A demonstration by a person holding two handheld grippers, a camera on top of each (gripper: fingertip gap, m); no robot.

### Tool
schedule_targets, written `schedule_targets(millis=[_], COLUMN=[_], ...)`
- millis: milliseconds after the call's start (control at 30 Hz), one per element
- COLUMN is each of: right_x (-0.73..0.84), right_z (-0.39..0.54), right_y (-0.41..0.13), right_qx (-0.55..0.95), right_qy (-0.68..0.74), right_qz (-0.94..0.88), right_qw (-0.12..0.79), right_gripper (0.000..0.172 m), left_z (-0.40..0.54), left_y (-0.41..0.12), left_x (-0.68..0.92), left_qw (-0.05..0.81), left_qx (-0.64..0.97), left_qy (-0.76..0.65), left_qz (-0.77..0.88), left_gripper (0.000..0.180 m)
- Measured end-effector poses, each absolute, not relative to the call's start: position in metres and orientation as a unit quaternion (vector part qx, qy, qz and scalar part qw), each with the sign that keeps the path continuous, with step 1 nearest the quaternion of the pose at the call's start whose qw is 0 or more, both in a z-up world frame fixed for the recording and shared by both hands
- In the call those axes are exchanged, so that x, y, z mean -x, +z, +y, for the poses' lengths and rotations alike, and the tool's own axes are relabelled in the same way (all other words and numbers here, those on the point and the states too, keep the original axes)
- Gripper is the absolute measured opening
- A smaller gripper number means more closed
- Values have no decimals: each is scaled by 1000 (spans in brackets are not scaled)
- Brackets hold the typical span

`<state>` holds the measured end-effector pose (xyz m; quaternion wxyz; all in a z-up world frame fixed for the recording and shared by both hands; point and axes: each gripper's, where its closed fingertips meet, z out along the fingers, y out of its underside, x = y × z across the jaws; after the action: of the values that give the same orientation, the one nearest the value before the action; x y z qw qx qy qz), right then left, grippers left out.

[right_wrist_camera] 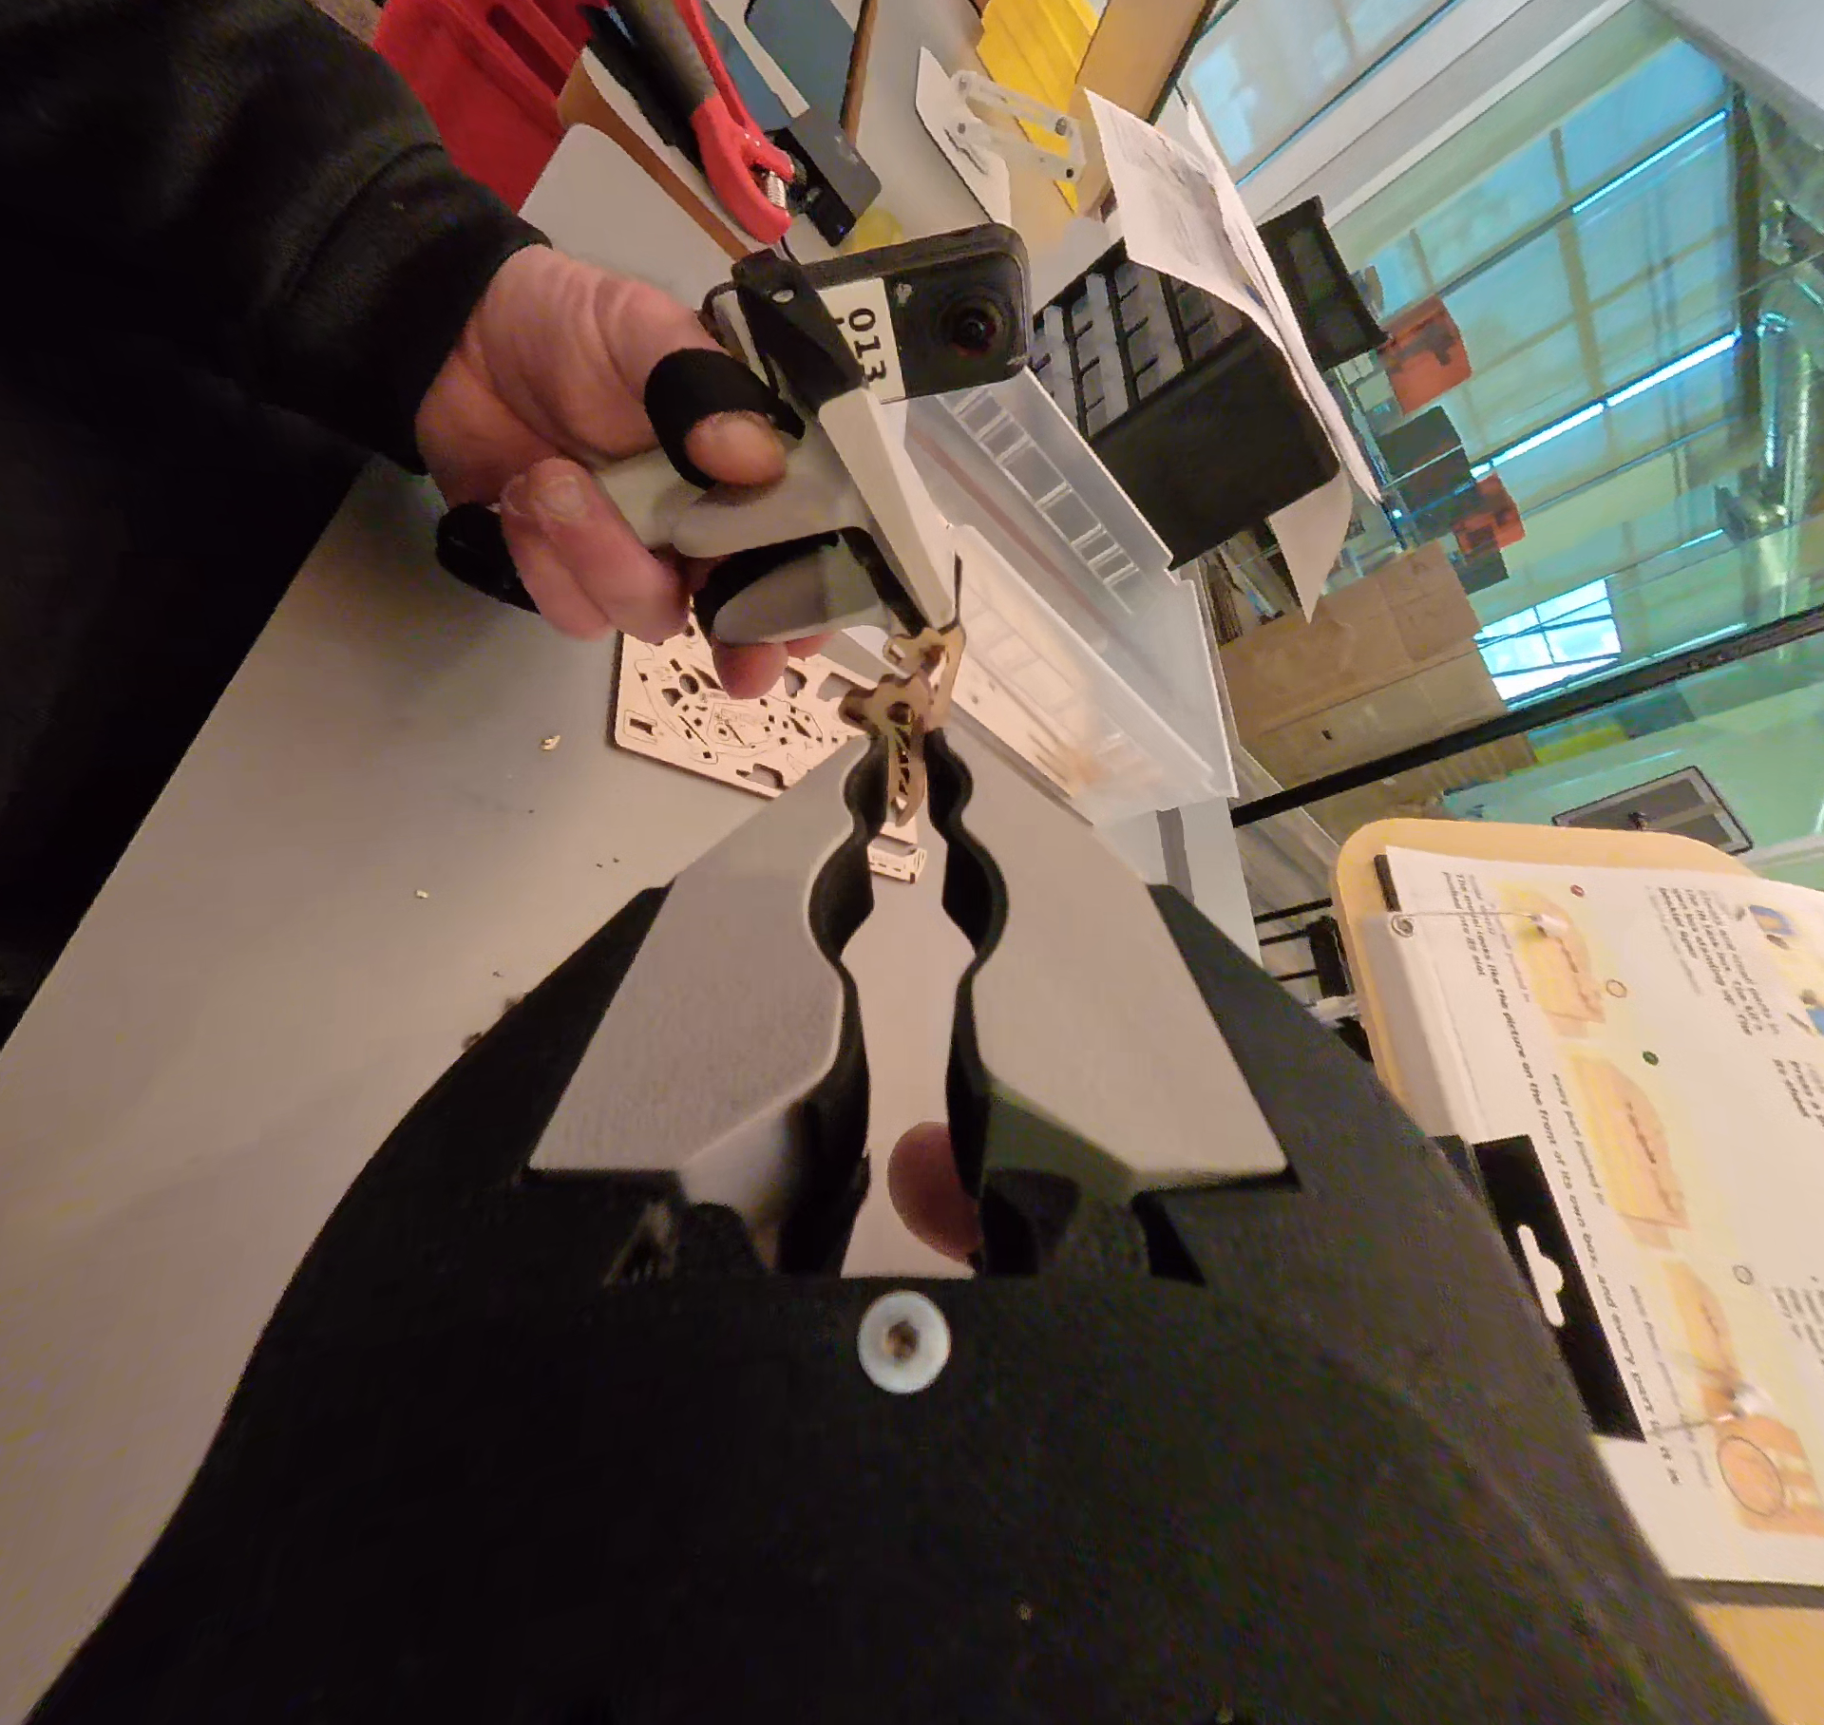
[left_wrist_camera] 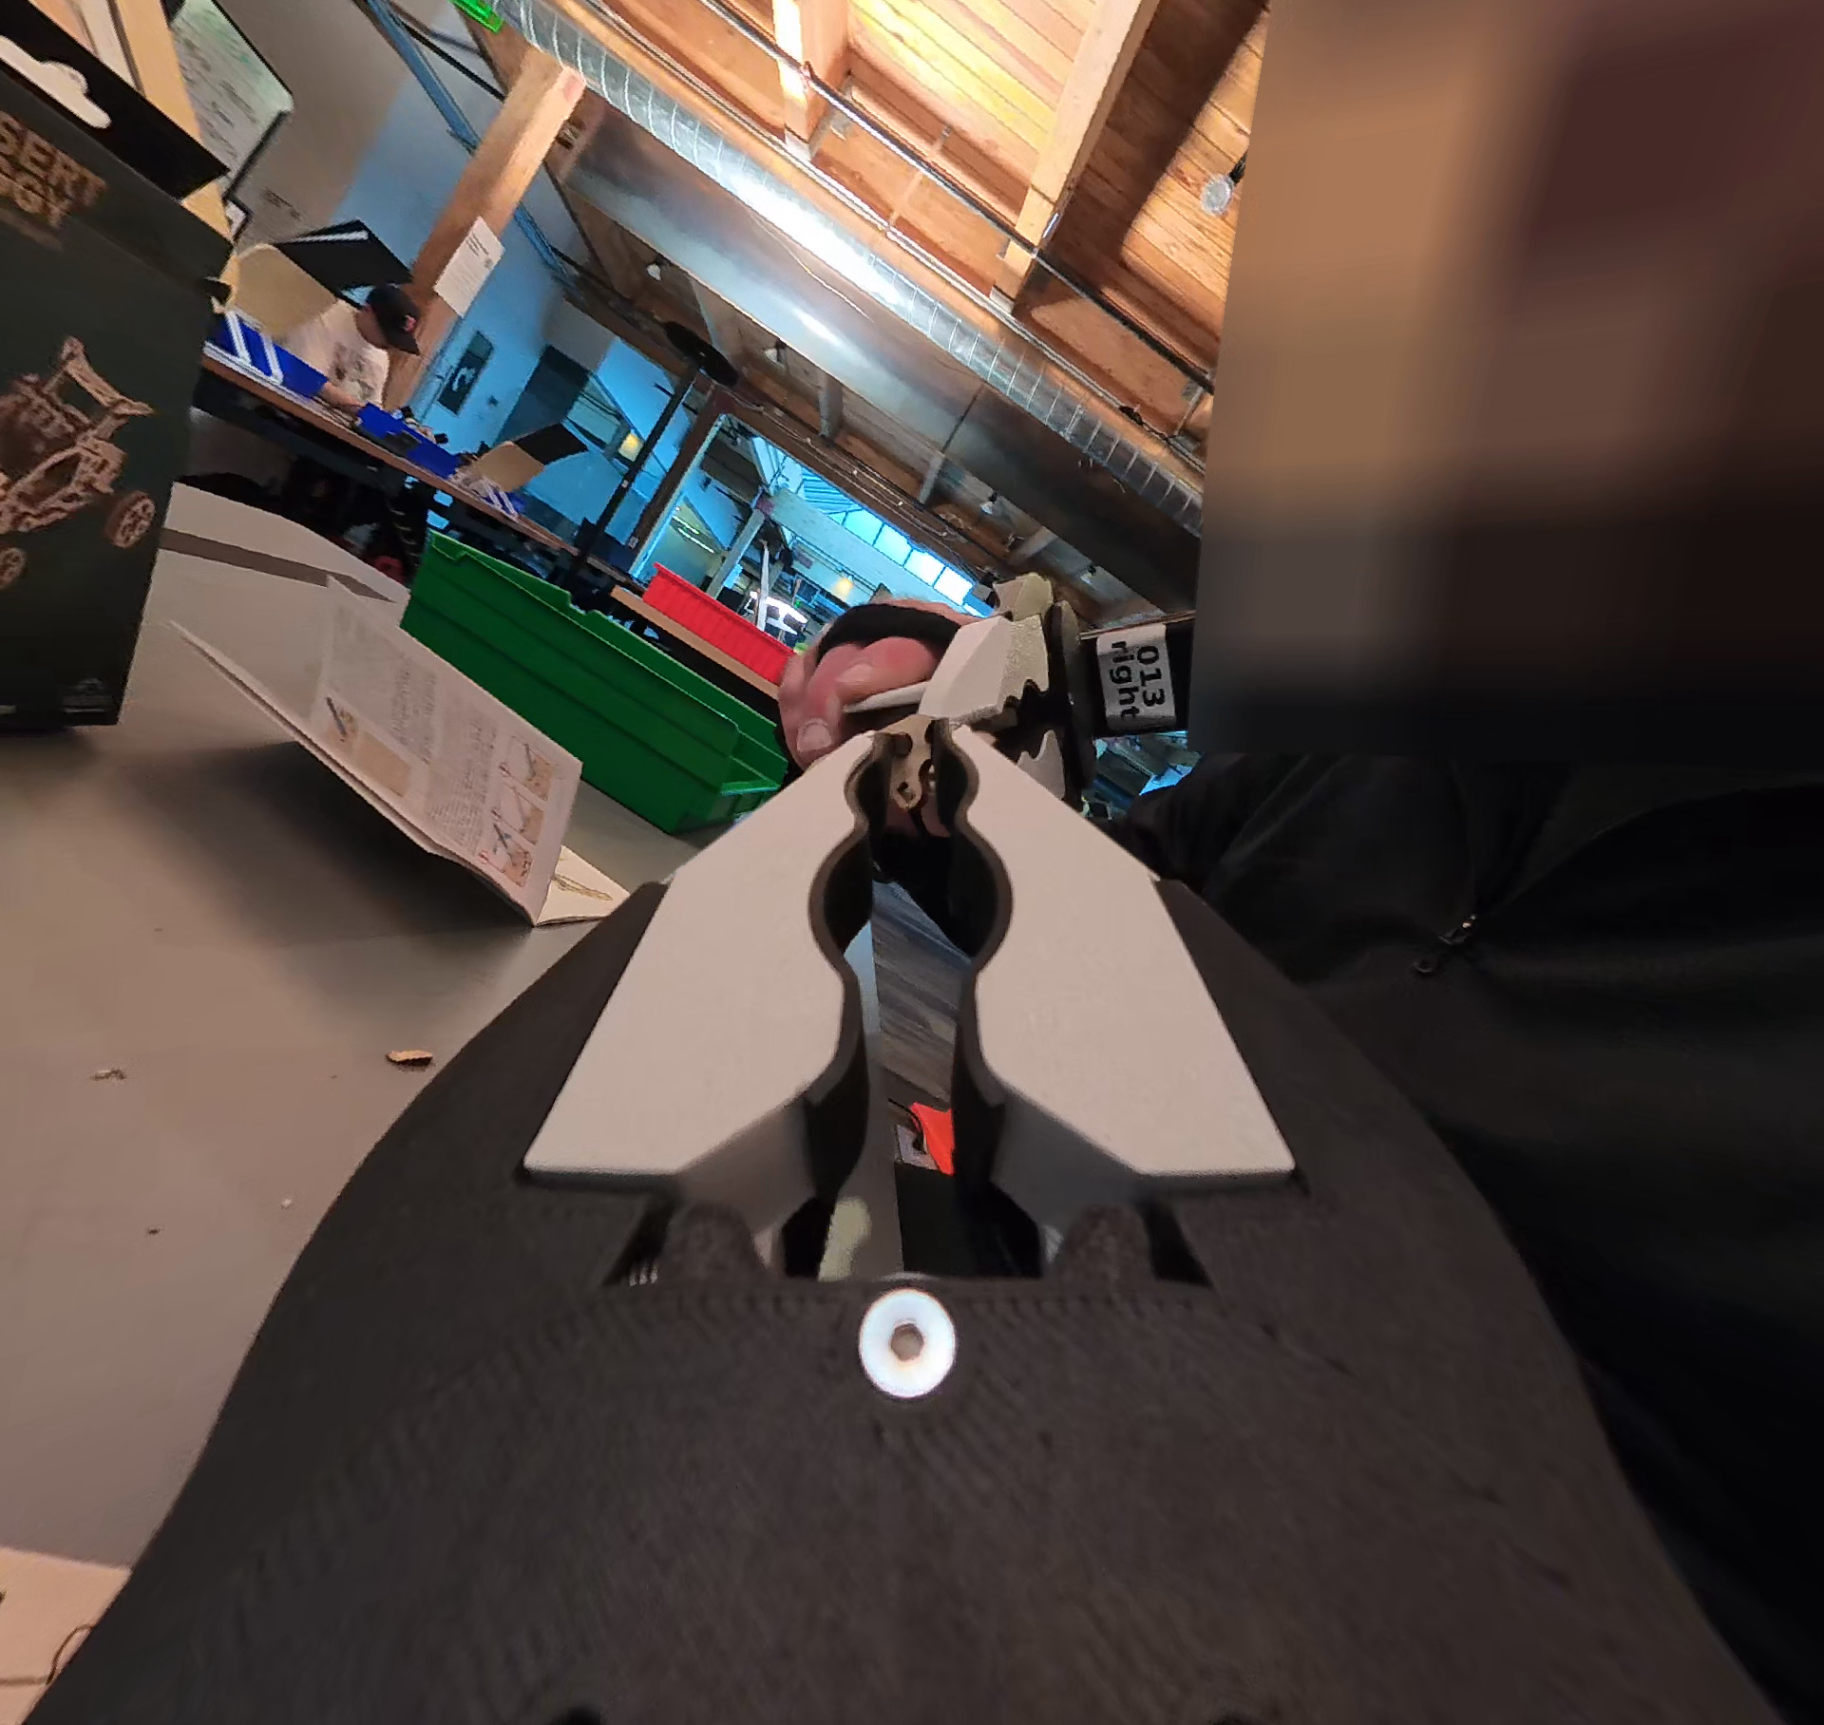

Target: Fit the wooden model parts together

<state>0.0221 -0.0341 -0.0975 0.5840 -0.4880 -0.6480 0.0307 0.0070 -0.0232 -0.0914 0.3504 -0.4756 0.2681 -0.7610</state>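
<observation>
In the left view the left claw (left_wrist_camera: 913, 758) pinches a small wooden part (left_wrist_camera: 908, 780) at 12 o'clock, apparently mid-joining; in the right view the right claw (right_wrist_camera: 903, 760) grips a slotted part (right_wrist_camera: 903, 770) meeting it, needing aligned pressing, above a grey table (right_wrist_camera: 345, 839) in a timber-ceilinged workshop.

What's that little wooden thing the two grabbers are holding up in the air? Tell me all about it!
The little wooden piece is thin, flat, tan plywood with curvy cut edges, small round holes and a slotted, blade-like tail. It looks like two small parts joined or being joined. It hangs above the grey table, not touching it. The right gripper pinches its lower end, and the left gripper grips its top.
</observation>
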Motion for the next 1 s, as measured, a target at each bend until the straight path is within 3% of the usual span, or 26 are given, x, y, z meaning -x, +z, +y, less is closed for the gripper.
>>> schedule_targets(millis=[600, 1000], right_x=[-35, -46], right_z=[-19, -17], right_y=[-96, -82], right_qx=[560, 581], right_qy=[80, 139], right_qz=[-569, -516], right_qw=[597, 614], right_gripper=[12, 6], left_z=[-7, 0], left_y=[-91, -92], left_x=[-15, -21], left_qw=[353, 359], left_qx=[490, 503], left_qy=[-776, -773], left_qz=[183, 144], left_gripper=[5, 6])
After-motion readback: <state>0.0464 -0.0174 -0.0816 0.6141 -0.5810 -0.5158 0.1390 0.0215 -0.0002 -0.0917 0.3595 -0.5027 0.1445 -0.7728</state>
